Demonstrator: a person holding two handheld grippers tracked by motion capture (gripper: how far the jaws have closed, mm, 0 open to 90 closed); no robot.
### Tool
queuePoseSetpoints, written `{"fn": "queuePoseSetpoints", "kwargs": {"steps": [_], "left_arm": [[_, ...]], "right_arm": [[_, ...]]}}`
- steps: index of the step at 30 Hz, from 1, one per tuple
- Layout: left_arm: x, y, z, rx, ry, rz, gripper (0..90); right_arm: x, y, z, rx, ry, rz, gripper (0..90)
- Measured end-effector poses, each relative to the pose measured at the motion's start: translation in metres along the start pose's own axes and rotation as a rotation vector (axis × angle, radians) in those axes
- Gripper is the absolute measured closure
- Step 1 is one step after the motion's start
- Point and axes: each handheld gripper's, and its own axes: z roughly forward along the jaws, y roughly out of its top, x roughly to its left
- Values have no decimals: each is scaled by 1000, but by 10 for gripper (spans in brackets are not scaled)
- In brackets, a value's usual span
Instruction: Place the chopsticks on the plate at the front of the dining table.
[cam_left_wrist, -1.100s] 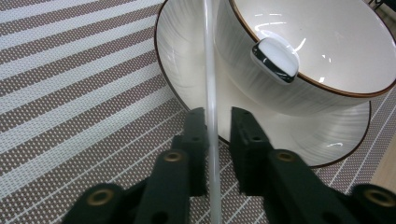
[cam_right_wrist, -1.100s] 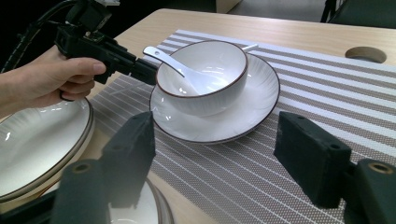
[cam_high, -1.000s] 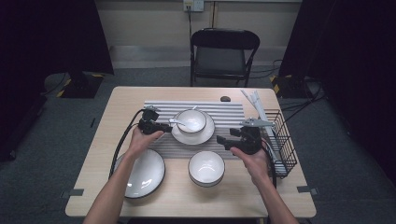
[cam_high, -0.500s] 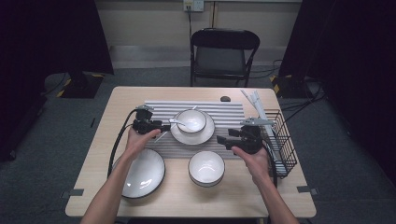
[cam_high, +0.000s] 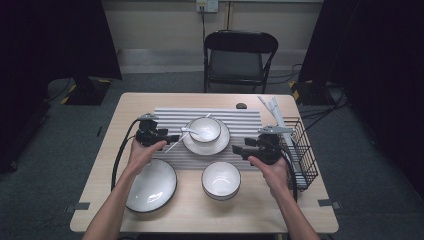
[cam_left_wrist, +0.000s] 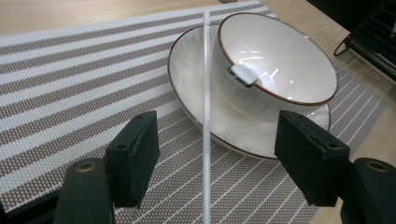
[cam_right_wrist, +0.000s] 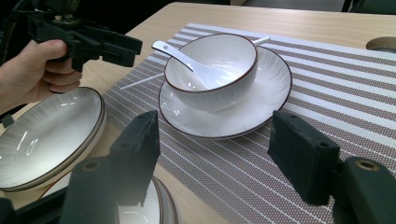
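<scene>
At left of centre in the high view, the left gripper (cam_high: 172, 137), having pulled back slightly, is hanging wide open and empty astride the white stick (cam_left_wrist: 206, 116) leaning on the plate (cam_left_wrist: 189, 74), suggesting a grasp is imminent.

Two bowls (cam_high: 205, 128) (cam_high: 220, 179), two plates (cam_high: 221, 144) (cam_high: 151, 185), one spoon (cam_right_wrist: 180, 55), one chopstick (cam_left_wrist: 206, 116), one wire basket (cam_high: 306, 161)

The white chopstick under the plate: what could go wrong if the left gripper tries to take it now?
1. The chopstick runs under the plate that carries the bowl. Pulling it may tilt or shift this stack.
2. The spoon leans over the bowl's rim toward the left gripper, whose open jaws could knock it out.
3. The stick is thin and lies flat on the striped mat, so the jaws may slip off it.
</scene>
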Motion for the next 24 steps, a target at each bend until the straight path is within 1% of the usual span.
{"fn": "queuePoseSetpoints", "kwargs": {"steps": [1,2,3,4,5,6,7,9,10,11,12,13,14,15,16,17,18,20,21,22,24], "left_arm": [[-4,1,-4,-6,2,18,310],[-4,1,-4,-6,2,18,313],[-6,2,-6,-7,1,28,313],[-9,2,-10,-3,0,40,313],[-9,2,-10,-3,0,40,313],[-10,2,-11,-7,-1,47,313],[-11,2,-13,-14,-4,49,313],[-11,-1,-17,-28,-8,44,315],[-10,-4,-20,-25,-10,43,316],[-10,-4,-20,-25,-10,43,315],[-9,-8,-25,-17,-5,43,315],[-9,-8,-25,-17,-5,43,315],[-9,-9,-28,-21,-5,42,315],[-11,-11,-33,-32,5,51,316],[-11,-12,-35,-39,2,47,316],[-11,-12,-35,-39,2,47,316],[-11,-15,-41,-51,-1,47,316],[-12,-16,-42,-57,0,48,316],[-15,-19,-46,-48,-1,58,316],[-17,-20,-47,-54,-4,56,313],[-24,-23,-51,-84,-15,75,315]], "right_arm": [[0,0,0,-11,-6,1,366],[0,0,0,-17,-12,-1,366],[0,0,0,-17,-12,-1,366],[1,0,-1,-28,-22,-7,366],[1,0,-2,-33,-36,-14,368],[1,0,-2,-33,-36,-14,368],[2,0,-3,-41,-53,-24,377],[4,1,-4,-57,-64,-39,406],[5,1,-5,-77,-67,-57,420],[5,1,-5,-77,-67,-57,420],[7,2,-5,-114,-69,-83,440],[7,2,-5,-114,-69,-83,440],[7,2,-5,-125,-85,-92,438],[8,3,-6,-126,-78,-90,447],[9,3,-6,-134,-88,-100,452],[9,3,-6,-134,-88,-100,452],[8,4,-7,-114,-64,-79,459],[8,5,-8,-103,-73,-84,465],[8,5,-8,-98,-76,-86,463],[6,5,-9,-103,-59,-73,484],[6,5,-9,-106,-50,-87,483]]}}
